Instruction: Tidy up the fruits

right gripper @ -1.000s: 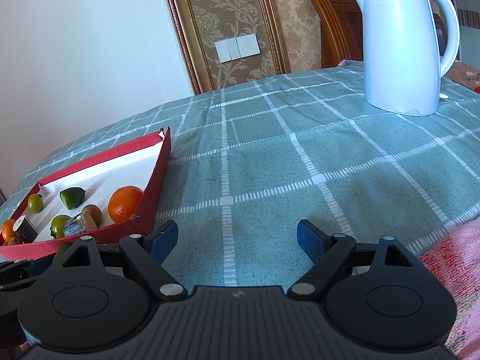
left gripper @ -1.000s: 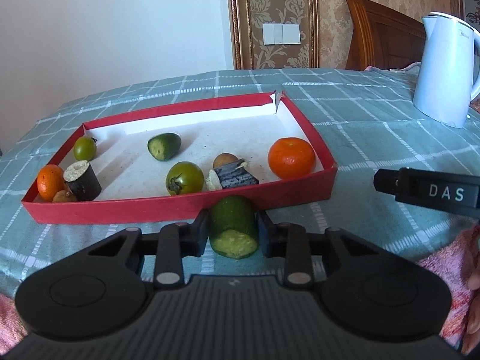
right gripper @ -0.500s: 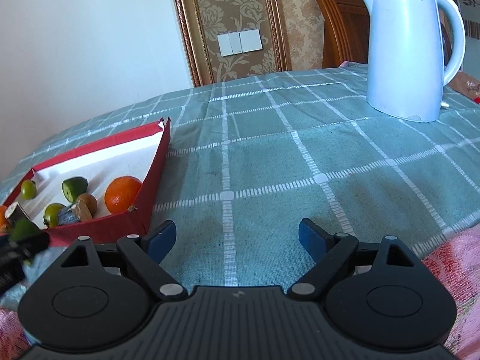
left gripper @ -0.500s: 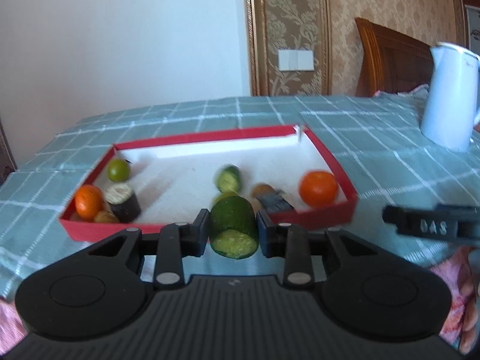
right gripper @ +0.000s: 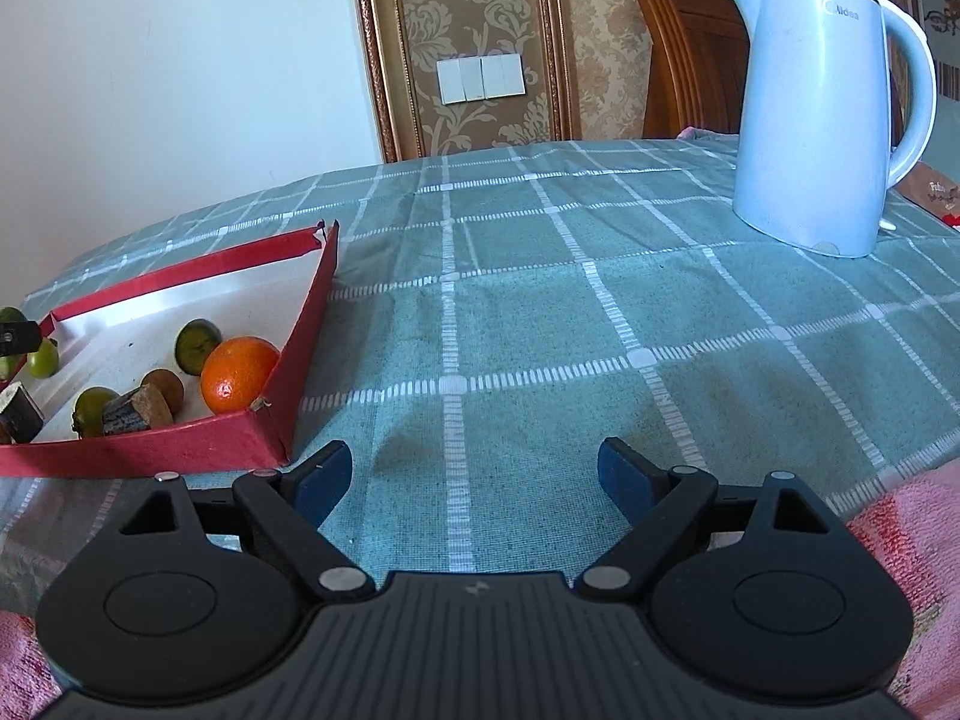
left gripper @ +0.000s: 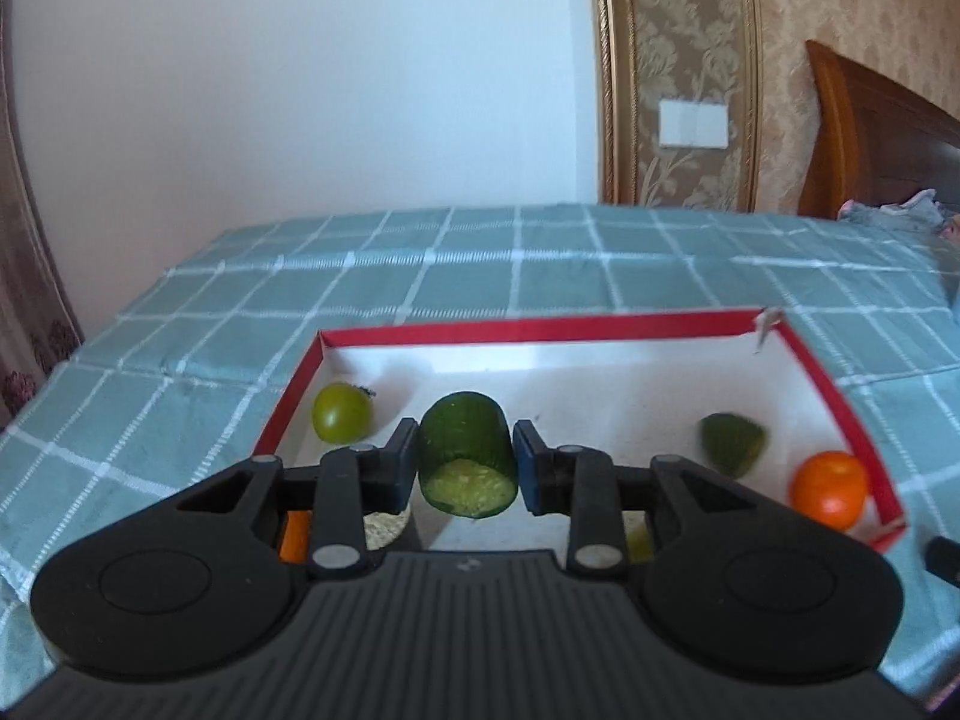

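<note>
My left gripper is shut on a short green cucumber chunk, cut face toward the camera, held above the inside of the red-walled tray. In the tray lie a green tomato, a dark green piece and an orange; other pieces are hidden behind the gripper body. In the right wrist view the tray sits at the left with the orange, a green tomato and dark chunks. My right gripper stands open over bare tablecloth, nothing between its fingers.
A pale blue electric kettle stands at the back right on the green checked tablecloth. A wooden chair back and papered wall lie behind. Pink cloth shows at the near right edge.
The left gripper has carried the cucumber chunk forward and up, from in front of the tray's near wall to over its inside, swinging toward the tray's left end. The right gripper stayed put.
</note>
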Tool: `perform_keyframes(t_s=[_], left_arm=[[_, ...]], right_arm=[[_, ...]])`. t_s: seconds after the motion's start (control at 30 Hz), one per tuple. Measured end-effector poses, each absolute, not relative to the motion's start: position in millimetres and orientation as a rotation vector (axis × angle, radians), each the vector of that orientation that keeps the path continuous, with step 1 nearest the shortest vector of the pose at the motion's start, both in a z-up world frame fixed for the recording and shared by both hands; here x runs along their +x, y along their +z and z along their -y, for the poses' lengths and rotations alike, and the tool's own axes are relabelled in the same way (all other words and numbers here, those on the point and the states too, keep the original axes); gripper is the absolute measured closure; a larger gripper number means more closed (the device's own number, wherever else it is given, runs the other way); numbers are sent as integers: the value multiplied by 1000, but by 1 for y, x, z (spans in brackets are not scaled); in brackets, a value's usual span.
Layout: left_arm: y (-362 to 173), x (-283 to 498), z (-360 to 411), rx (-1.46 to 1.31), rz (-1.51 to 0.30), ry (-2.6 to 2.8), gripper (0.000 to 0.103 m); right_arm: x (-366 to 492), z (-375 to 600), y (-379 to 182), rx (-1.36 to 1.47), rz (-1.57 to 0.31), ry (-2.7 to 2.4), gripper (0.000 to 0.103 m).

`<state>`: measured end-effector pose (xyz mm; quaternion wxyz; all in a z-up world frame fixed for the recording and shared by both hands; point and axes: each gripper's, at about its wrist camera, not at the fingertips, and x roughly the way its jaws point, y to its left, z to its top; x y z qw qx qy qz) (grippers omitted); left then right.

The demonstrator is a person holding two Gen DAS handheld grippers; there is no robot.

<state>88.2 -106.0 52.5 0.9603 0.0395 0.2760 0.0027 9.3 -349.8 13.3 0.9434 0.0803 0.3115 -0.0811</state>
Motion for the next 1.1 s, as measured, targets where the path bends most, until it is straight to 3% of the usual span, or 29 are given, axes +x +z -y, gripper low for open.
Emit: perform_keyframes(t_s=[0.07,0.13,0.2,0.27,0.47,1.1], left_arm=[[46,96,101,60,-583,5,72],[40,98,98,58,-579,9,58],[39,94,97,68,-548,25,20],[40,89,98,78,-511,29,10],[45,77,96,69,-507,13,0],[80,18,79,72,-434,24,0]], right_arm=[[10,349,13,158,-637,-168,13],[10,349,13,153,-639,-169,14],[10,349,13,152,-640,-170,14],[10,348,13,149,-641,-171,13],[11,347,13,137,-646,-175,13],[8,344,14,115,-628,-206,13]])
